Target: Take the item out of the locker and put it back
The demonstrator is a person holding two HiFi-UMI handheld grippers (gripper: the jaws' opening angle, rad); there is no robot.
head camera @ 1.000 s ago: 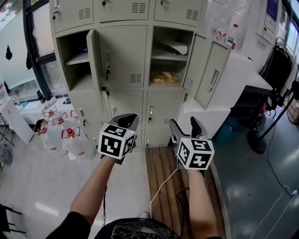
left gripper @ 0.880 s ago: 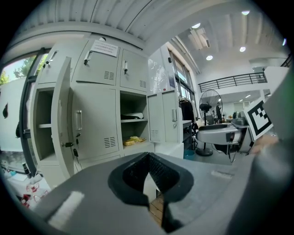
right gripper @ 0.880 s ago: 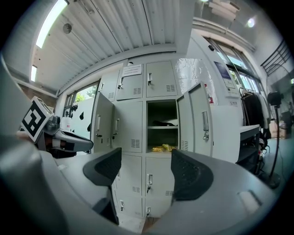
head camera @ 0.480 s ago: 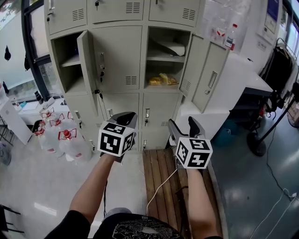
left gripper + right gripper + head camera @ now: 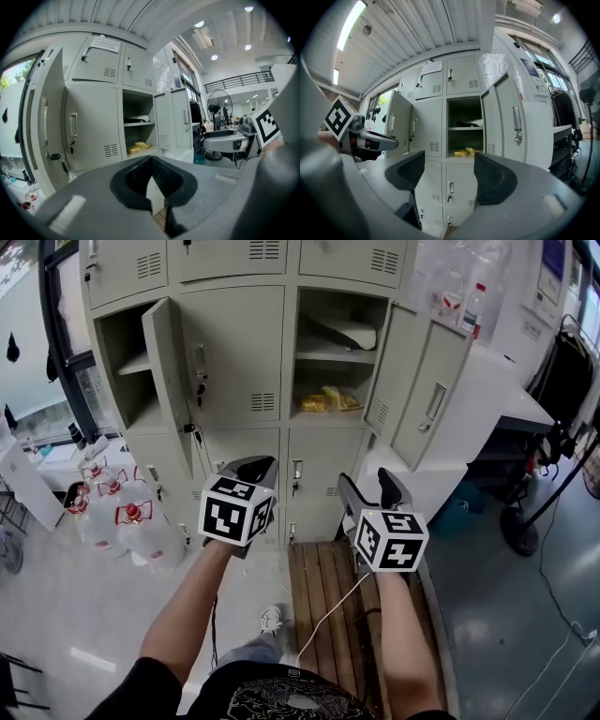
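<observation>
A yellow packaged item (image 5: 323, 399) lies on the lower shelf of the open locker (image 5: 339, 306) in the middle row; it also shows as the yellow item (image 5: 138, 147) and the yellow item (image 5: 464, 152) in the gripper views. A white object (image 5: 345, 332) rests on the shelf above it. My left gripper (image 5: 250, 469) is held below the lockers, jaws shut with nothing between them (image 5: 152, 164). My right gripper (image 5: 367, 486) hangs beside it, open and empty (image 5: 449, 174). Both are well short of the locker.
The locker's door (image 5: 420, 395) stands open to the right. A second locker at the left has its door (image 5: 169, 371) open. Several large water bottles (image 5: 122, 517) stand on the floor at left. A wooden slatted platform (image 5: 328, 587) with a white cable (image 5: 323, 615) lies below the lockers.
The lockers have drawn slightly nearer and shifted left in the head view, and a shoe now shows on the floor. Both grippers hold about the same pose.
</observation>
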